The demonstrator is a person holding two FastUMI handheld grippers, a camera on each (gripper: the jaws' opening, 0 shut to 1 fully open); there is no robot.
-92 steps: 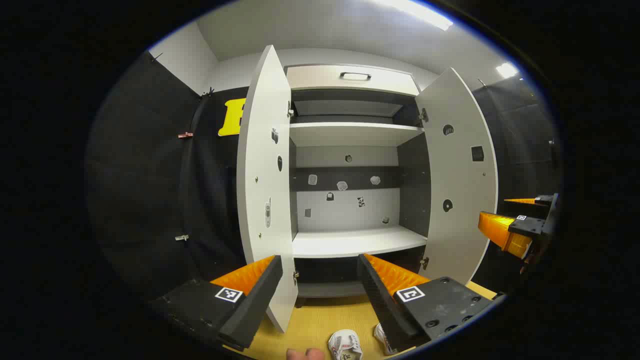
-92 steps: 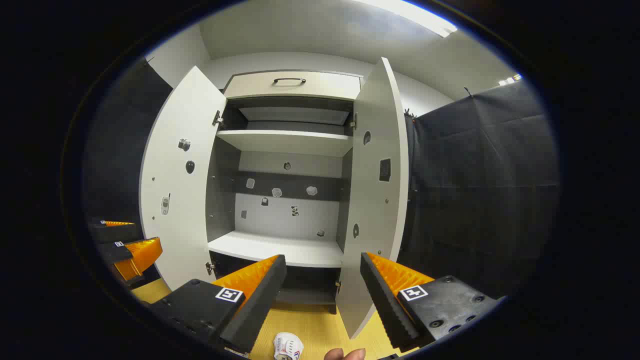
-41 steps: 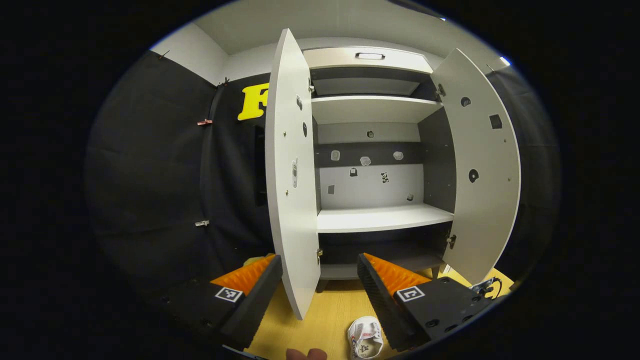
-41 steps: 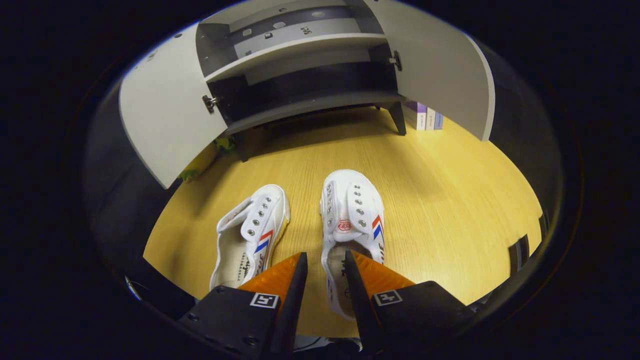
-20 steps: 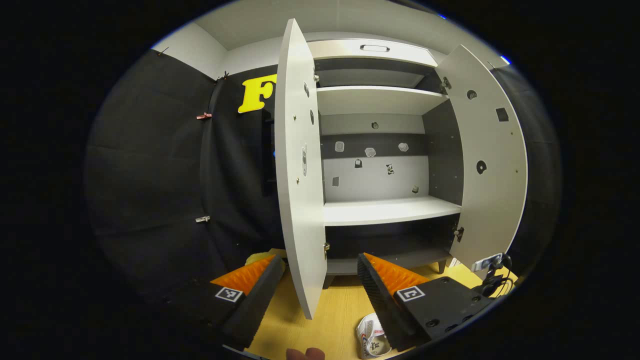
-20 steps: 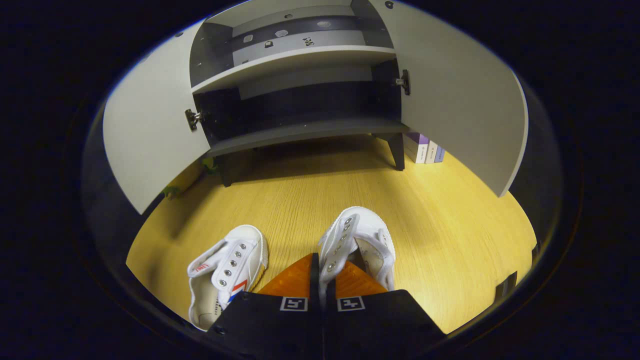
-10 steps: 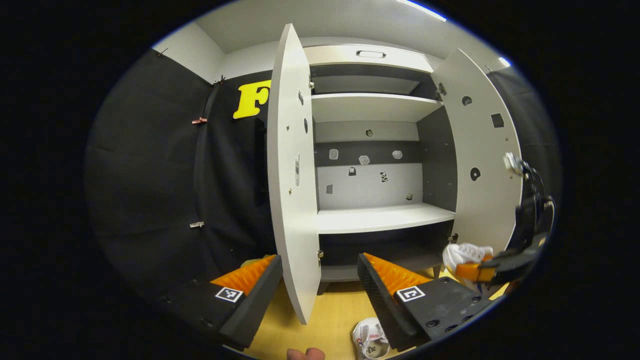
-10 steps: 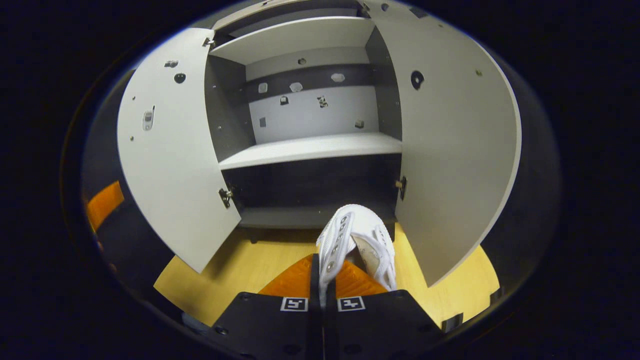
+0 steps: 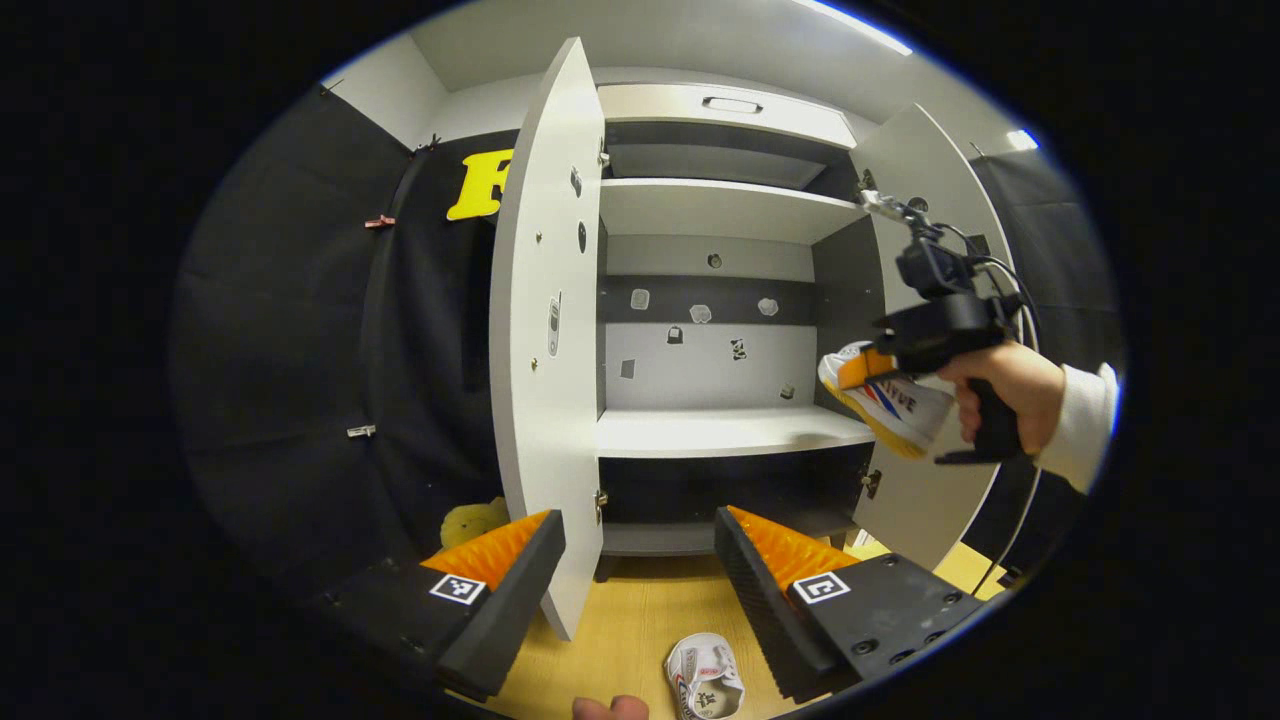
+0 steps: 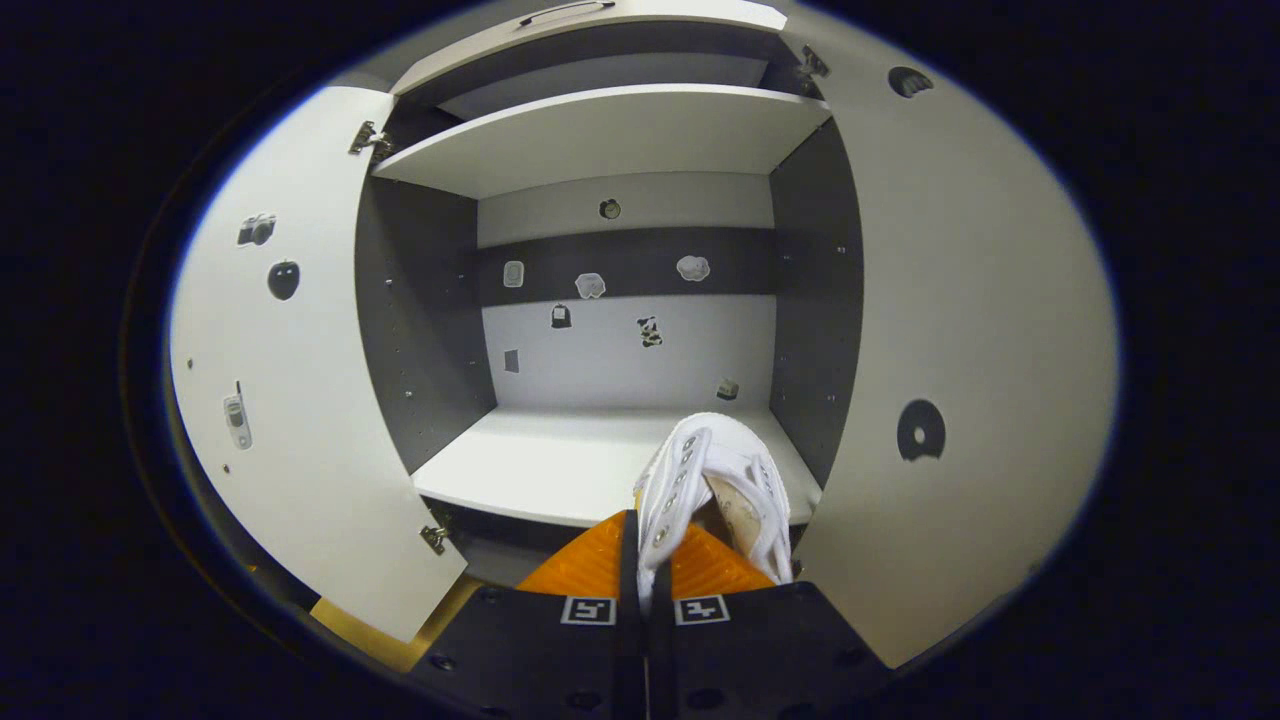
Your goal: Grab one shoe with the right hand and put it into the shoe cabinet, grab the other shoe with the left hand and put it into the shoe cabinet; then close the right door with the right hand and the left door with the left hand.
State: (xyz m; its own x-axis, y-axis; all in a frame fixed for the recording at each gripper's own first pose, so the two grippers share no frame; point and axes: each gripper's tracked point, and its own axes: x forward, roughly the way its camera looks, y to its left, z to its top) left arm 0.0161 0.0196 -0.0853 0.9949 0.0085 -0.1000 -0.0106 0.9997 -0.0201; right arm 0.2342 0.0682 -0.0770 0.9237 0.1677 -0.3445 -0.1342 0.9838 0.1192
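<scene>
One shoe lifted to the cabinet, one on the floor

Left gripper view: left gripper gapes wide, holding nothing; second shoe lies on the floor below it; both doors open, left door edge-on ahead. Right gripper view: right gripper clamps a shoe at the middle shelf's front edge

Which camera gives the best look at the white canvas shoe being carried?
The left gripper view: the white canvas shoe shows side-on with its striped side and yellow sole, held before the white cabinet shelf. The right gripper view shows its eyelet edge pinched by the right gripper.
</scene>
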